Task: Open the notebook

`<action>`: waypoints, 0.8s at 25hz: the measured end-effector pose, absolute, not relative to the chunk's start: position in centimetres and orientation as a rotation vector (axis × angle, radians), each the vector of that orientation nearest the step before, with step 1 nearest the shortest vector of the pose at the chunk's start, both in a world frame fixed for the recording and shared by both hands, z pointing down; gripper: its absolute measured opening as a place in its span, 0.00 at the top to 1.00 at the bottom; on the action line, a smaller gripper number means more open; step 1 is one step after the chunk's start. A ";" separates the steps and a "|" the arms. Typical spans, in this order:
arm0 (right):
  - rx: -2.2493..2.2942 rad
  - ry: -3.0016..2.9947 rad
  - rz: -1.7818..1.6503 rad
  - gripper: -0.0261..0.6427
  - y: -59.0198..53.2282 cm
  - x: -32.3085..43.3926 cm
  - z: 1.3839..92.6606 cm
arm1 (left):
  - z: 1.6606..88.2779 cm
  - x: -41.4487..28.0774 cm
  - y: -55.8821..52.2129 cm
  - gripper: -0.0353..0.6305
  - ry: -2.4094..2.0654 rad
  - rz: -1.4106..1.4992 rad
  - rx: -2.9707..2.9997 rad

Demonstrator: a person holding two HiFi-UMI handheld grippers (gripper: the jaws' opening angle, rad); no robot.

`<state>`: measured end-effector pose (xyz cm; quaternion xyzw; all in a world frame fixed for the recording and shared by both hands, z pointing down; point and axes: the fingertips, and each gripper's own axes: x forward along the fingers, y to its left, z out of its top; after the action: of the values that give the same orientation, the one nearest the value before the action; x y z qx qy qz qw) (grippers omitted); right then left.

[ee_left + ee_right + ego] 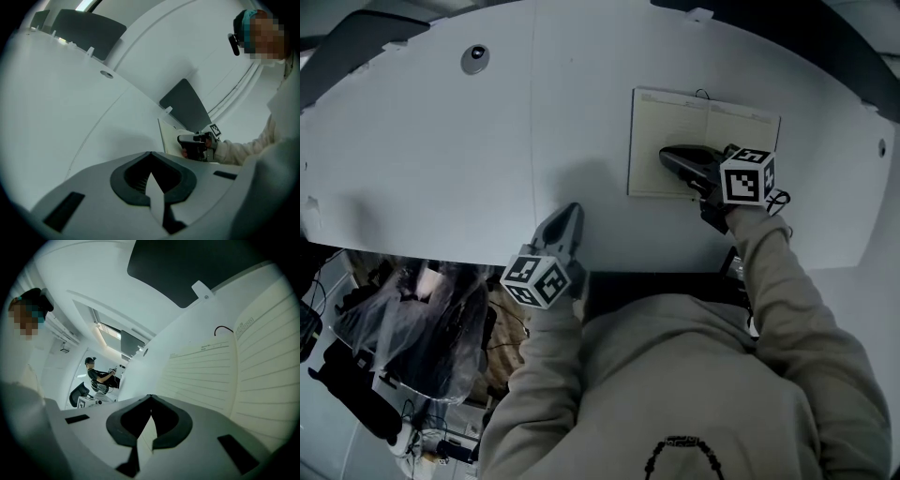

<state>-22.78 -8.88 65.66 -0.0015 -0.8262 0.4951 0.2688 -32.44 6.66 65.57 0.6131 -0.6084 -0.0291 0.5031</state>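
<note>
Each hand-held gripper has its jaws brought together at the tips with nothing caught between them. The right hand-held gripper (667, 155) (150, 399) lies over the open notebook (675, 131) (206, 371) (168, 138). The left hand-held gripper (572, 211) (150, 157) sits above bare white tabletop (441, 159), well apart from the book. The notebook lies flat and open at the far right of the tabletop, showing two cream ruled pages.

The right hand-held gripper and its marker cube (747, 175) cover the lower middle of the spread and the near end of the fold. Whether the tips press on the paper cannot be told. The covers are hidden under the pages. In the right gripper view the right-hand page is cut off by the edge of the picture.

Each page has a short printed heading at its top, too small and blurred to read. A thin black loop (703, 94) (224, 329) sticks out past the notebook's far edge. The cubes carry only black-and-white square patterns, with no letters. A dark print low on the person's beige sweatshirt (684, 450) is cut off at the bottom of the head view. A seated person (101, 376) far behind the tabletop is too small to make out further.
</note>
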 end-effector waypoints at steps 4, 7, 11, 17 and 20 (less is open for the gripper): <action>-0.063 -2.195 1.357 0.93 -8.2 -22.9 65.3 | 64.6 -32.3 5.5 0.95 -1.437 -0.049 1.539; -0.106 -2.215 1.318 0.93 -8.4 -23.2 63.3 | 63.3 -33.3 4.5 0.95 -1.445 -0.054 1.568; -0.144 -2.264 1.357 0.93 -9.9 -22.2 59.3 | 61.4 -33.7 3.3 0.95 -1.453 -0.074 1.595; -0.125 -2.361 1.281 0.93 -12.4 -18.7 55.5 | 61.3 -30.5 0.8 0.95 -1.381 -0.024 1.686; -0.079 -2.386 1.266 0.93 -13.3 -15.4 55.7 | 61.5 -27.7 -0.4 0.95 -1.353 0.011 1.728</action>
<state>-15.43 -13.28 55.70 -0.0285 -0.8618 0.4571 0.2181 -27.75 -0.43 61.55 0.7008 -0.5486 0.0047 0.4561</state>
